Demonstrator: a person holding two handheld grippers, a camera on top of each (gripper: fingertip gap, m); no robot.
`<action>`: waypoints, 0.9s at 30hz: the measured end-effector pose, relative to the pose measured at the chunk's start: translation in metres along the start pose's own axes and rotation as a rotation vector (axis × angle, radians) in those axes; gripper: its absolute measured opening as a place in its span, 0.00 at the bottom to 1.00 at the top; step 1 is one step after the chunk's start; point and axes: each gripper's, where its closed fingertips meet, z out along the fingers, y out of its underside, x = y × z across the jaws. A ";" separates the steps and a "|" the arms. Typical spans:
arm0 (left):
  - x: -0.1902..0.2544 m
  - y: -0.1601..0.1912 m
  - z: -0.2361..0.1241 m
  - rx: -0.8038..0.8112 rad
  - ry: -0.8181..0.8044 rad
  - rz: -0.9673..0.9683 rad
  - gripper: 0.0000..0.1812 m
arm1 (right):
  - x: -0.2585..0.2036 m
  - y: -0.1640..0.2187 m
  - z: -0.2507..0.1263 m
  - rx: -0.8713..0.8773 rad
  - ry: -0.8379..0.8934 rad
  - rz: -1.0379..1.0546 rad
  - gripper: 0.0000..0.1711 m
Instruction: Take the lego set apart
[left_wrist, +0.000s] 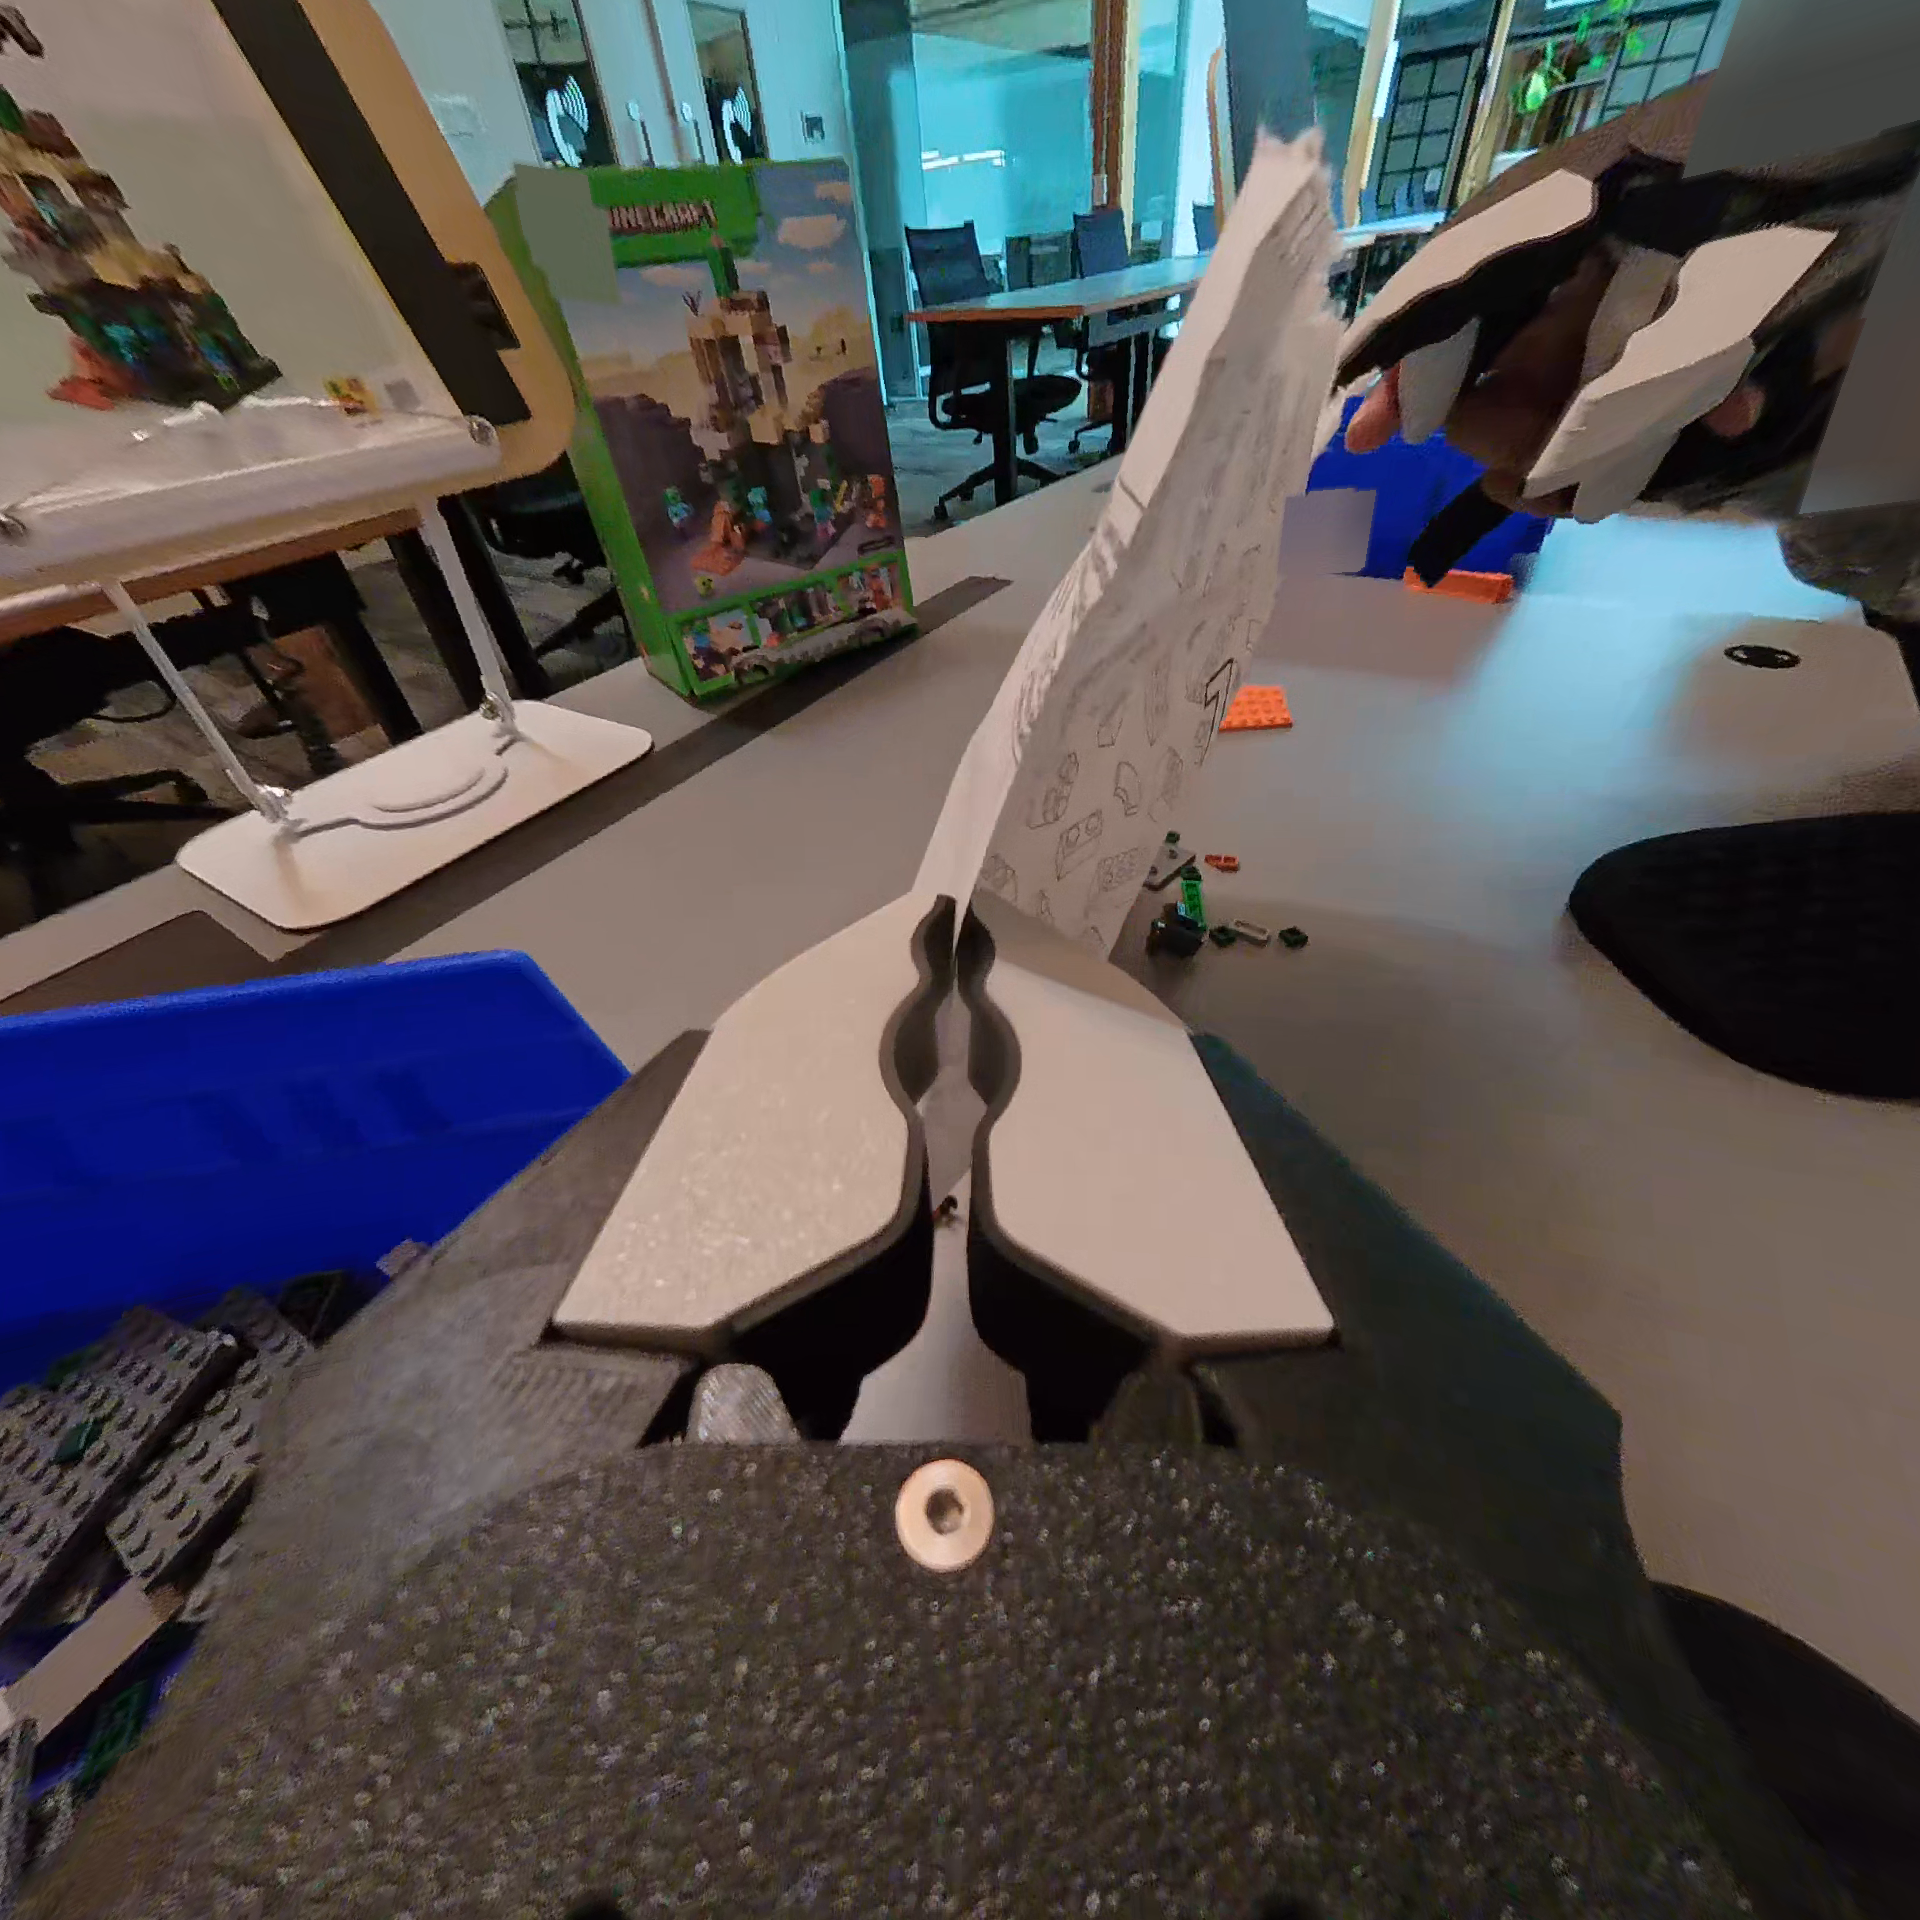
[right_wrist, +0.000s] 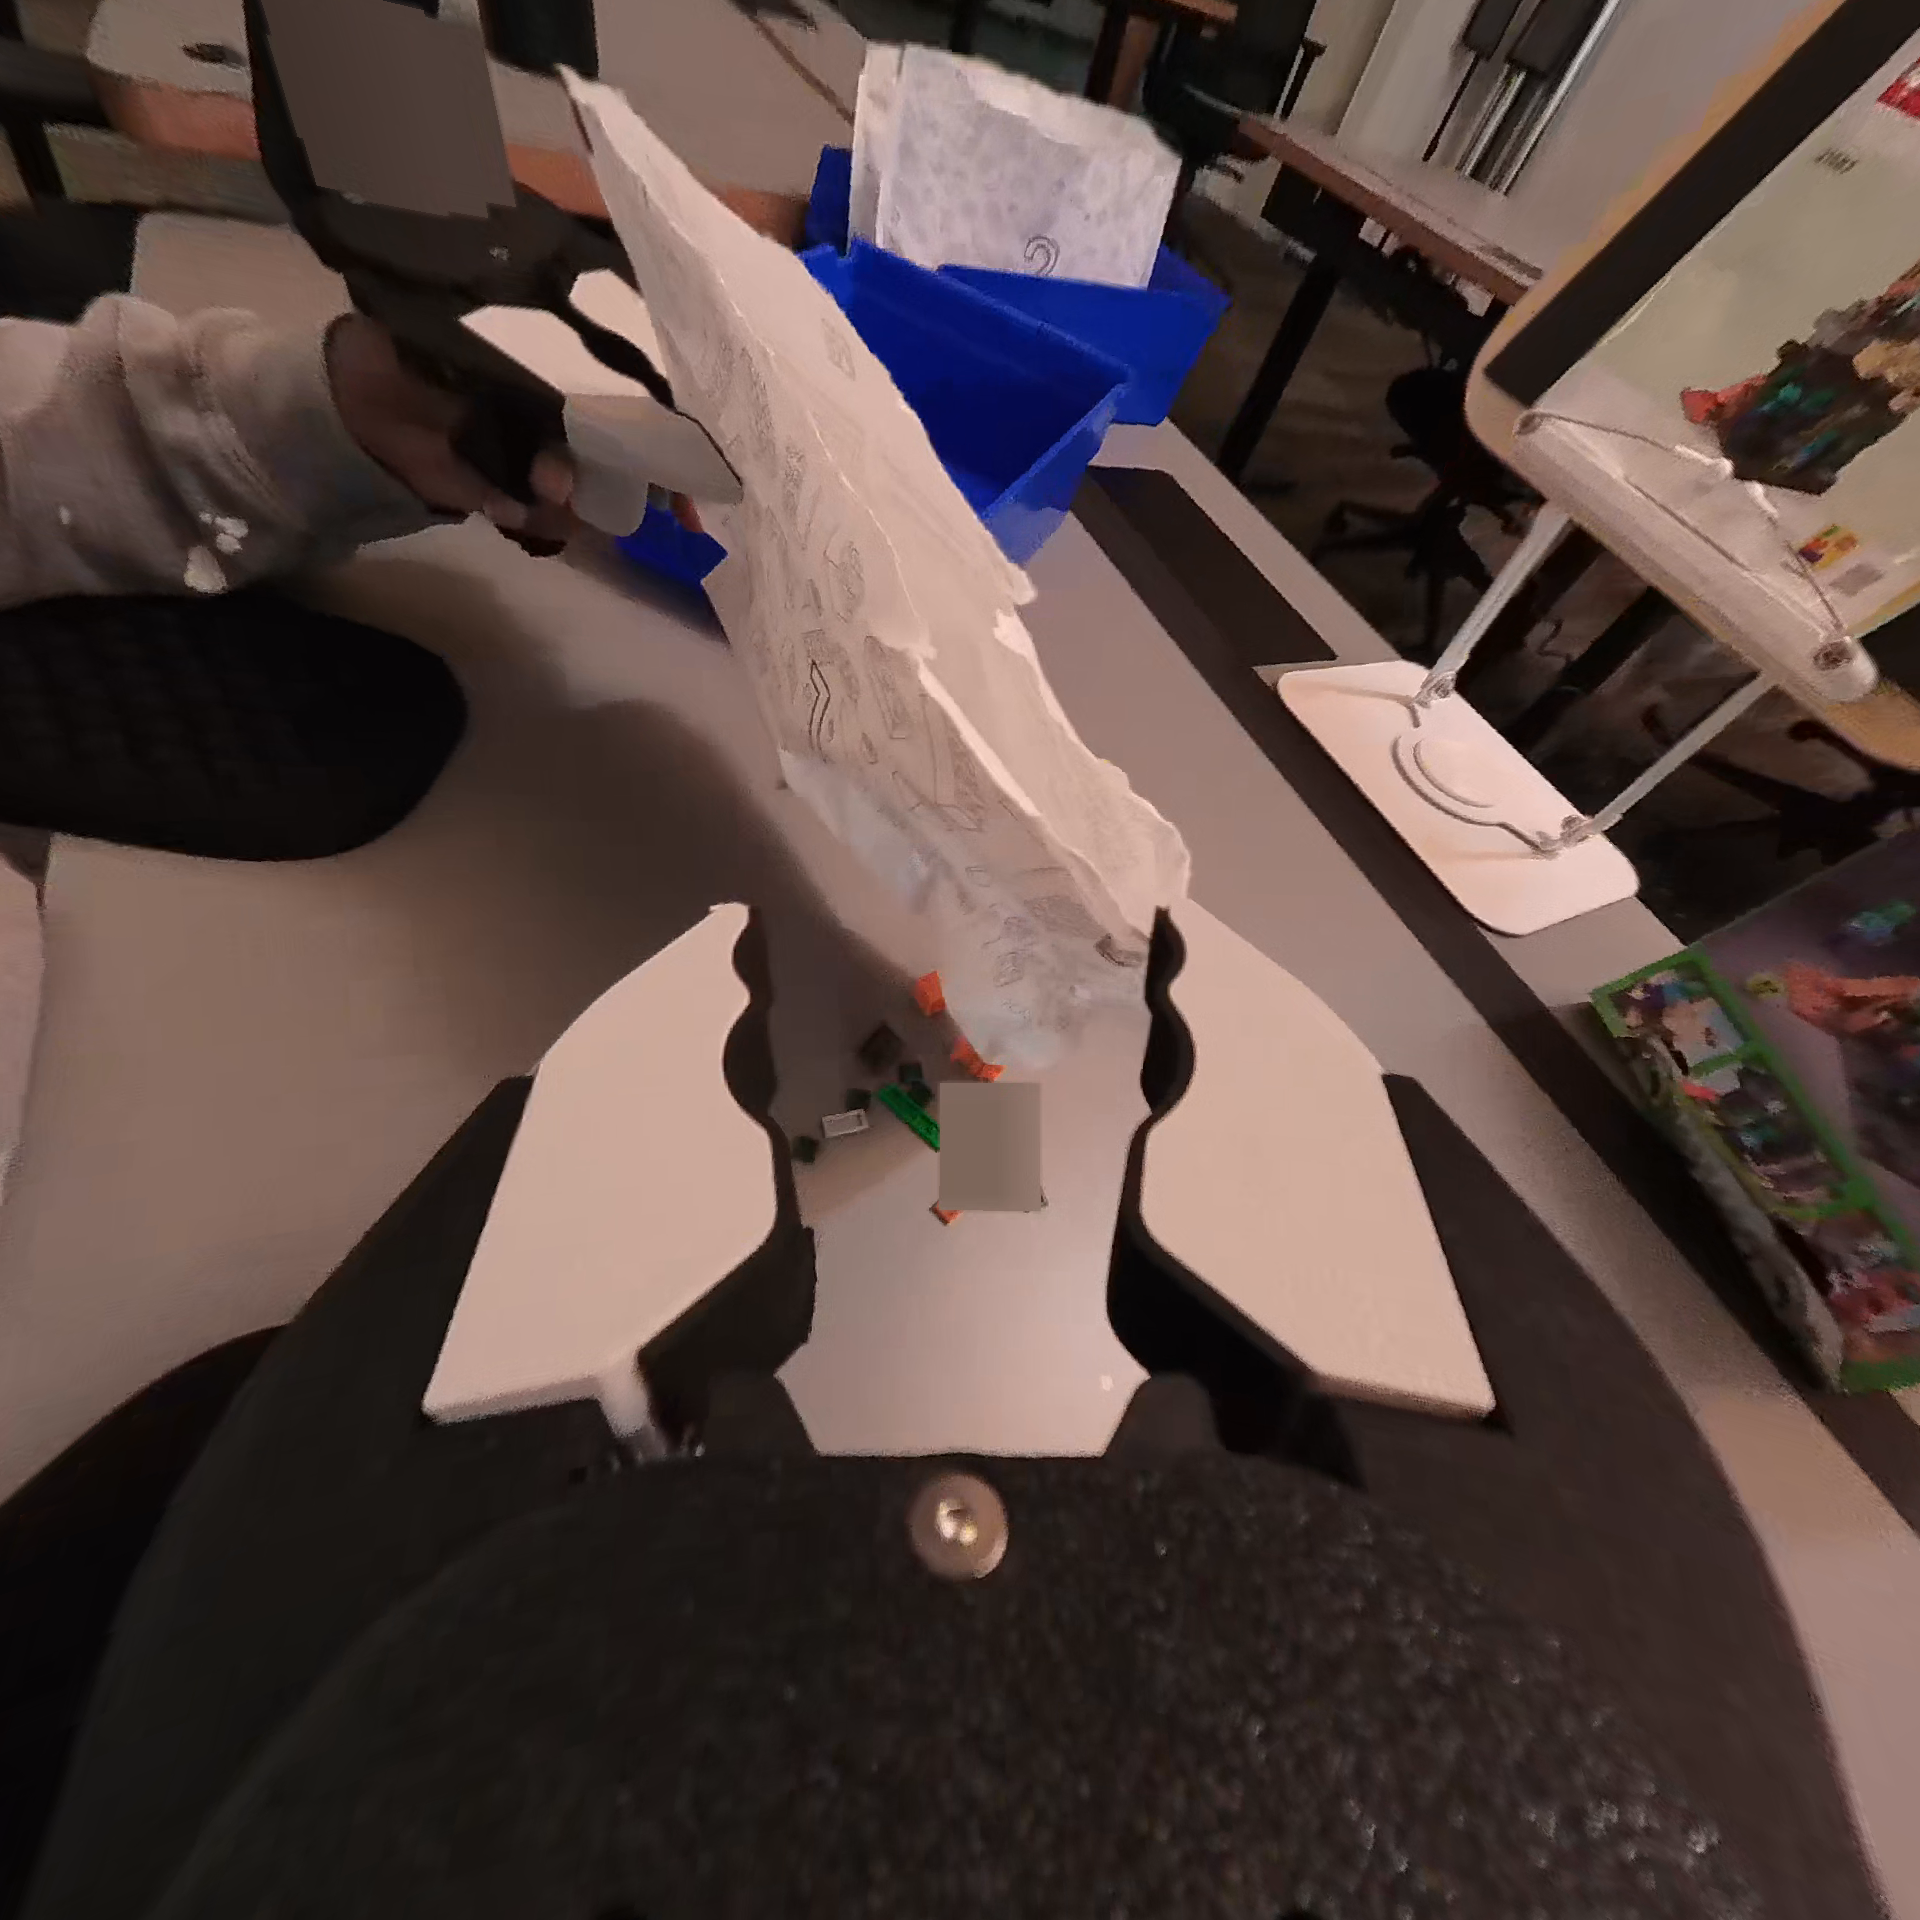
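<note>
With the left tool (left_wrist: 954, 935) pinched on the paper bag (left_wrist: 1132, 665) and the right tool (right_wrist: 951, 925) wide open and empty, tip the bag gently over the bench (left_wrist: 1455, 831).

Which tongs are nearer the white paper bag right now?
Left. The left tongs are shut on the paper bag, pinching its edge. The right tongs are open, its corner beside one tip, not gripped.

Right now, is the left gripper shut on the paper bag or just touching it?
Shut on it. The left gripper has its jaws closed together on the bottom edge of the paper bag, which rises above the table.
</note>
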 end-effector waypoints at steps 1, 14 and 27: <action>0.000 0.003 0.001 -0.011 0.010 -0.011 0.00 | 0.004 0.004 0.000 0.031 0.003 0.016 0.41; -0.007 -0.005 -0.007 0.111 0.173 -0.329 0.00 | -0.001 0.051 0.072 0.088 -0.228 0.221 0.20; -0.020 0.016 -0.002 0.020 0.184 -0.469 0.00 | -0.019 0.059 0.054 0.080 -0.433 0.199 0.03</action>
